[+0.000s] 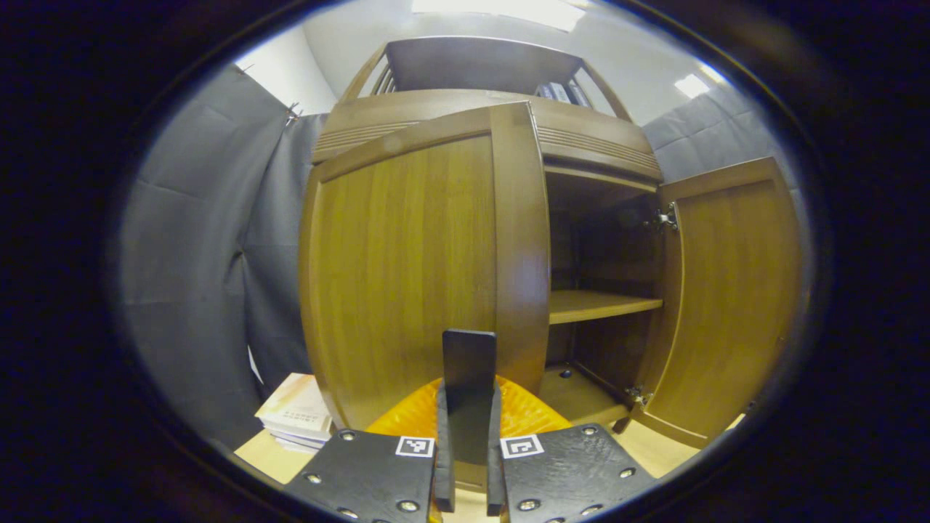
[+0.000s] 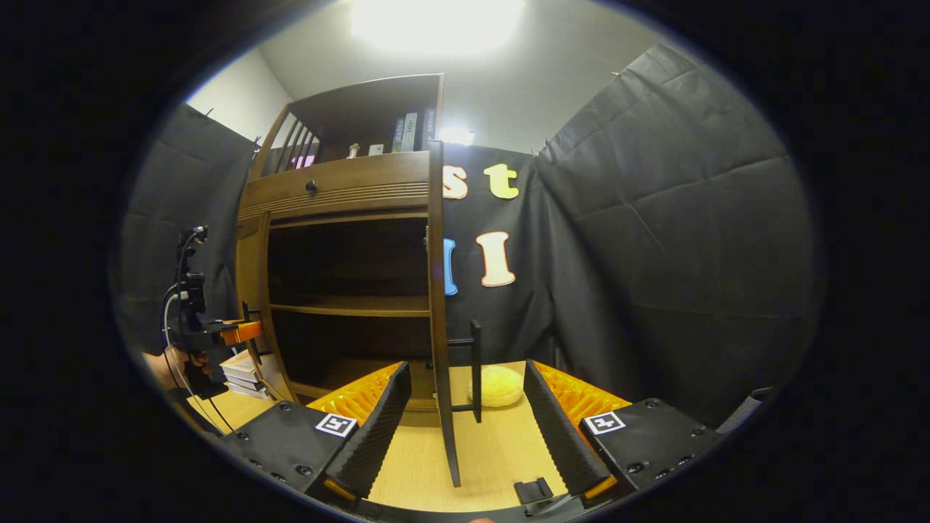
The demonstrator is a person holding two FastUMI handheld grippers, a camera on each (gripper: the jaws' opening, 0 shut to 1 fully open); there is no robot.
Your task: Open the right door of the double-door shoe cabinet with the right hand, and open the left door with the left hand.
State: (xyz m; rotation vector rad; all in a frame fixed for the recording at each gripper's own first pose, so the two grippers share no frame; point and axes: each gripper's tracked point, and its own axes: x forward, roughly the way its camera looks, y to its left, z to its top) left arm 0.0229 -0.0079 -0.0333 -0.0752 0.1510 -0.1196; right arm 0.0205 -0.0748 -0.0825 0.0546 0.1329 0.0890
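The wooden shoe cabinet (image 1: 479, 120) stands close ahead in the left gripper view. Its left door (image 1: 407, 276) is swung partly out, and my left gripper (image 1: 468, 396) is shut on that door's dark upright handle (image 1: 469, 356). The right door (image 1: 734, 290) stands wide open, baring the inner shelf (image 1: 599, 305). In the right gripper view the right door (image 2: 437, 290) shows edge-on between the spread fingers of my open right gripper (image 2: 466, 367), with its handle (image 2: 476, 370) just past the door edge. Farther off, the left gripper (image 2: 218, 330) and a hand (image 2: 171, 370) are at the left door (image 2: 251, 290).
A stack of books (image 1: 294, 418) lies on the wooden table (image 2: 494, 450) left of the cabinet. A pale yellow round object (image 2: 498, 386) rests on the table behind the right door. Books (image 2: 410, 131) stand on the cabinet's top shelf. Dark cloth walls (image 2: 676, 240) close in both sides.
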